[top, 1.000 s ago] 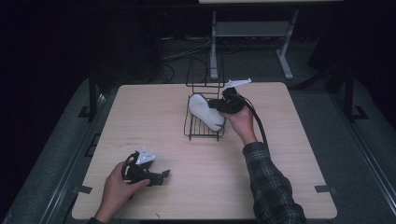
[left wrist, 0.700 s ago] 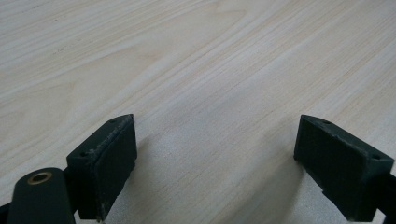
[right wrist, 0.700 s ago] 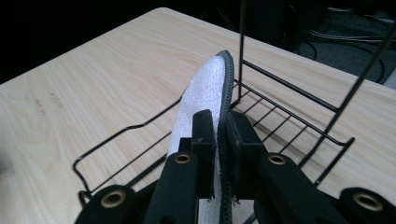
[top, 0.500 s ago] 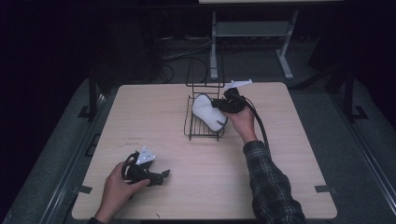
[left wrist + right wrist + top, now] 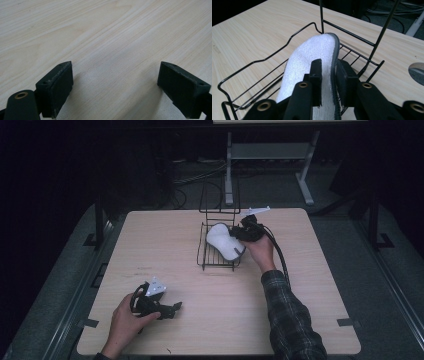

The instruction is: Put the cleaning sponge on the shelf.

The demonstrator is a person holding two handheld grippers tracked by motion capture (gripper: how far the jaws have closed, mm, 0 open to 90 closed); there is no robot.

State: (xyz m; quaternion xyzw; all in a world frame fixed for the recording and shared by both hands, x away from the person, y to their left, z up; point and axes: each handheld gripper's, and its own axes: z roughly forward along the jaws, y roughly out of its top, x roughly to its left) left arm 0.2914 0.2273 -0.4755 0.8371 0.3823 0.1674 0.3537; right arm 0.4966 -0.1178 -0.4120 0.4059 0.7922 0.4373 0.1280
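A white terry slipper (image 5: 223, 243) with a grey sole (image 5: 335, 52) lies on its edge in a black wire basket (image 5: 202, 256) at the table's middle back. My right gripper (image 5: 236, 234) reaches in from the basket's right side. Its jaws straddle the slipper's (image 5: 307, 55) rim and have just been opening; the slipper still stands between them, the pads close beside it. My right gripper (image 5: 329, 75) looks along the slipper into the basket (image 5: 249, 65). My left gripper (image 5: 169, 309) rests open near the table's front left, with bare wood between its wide jaws (image 5: 115, 92).
Tall black wire uprights (image 5: 220, 195) rise at the basket's back. A round hole (image 5: 417, 70) shows in the tabletop to the right of the basket. A metal stand (image 5: 265, 155) and cables lie on the floor behind the table.
The right hand and the slipper have shifted slightly within the basket. The left hand and its gripper have stayed where they were.
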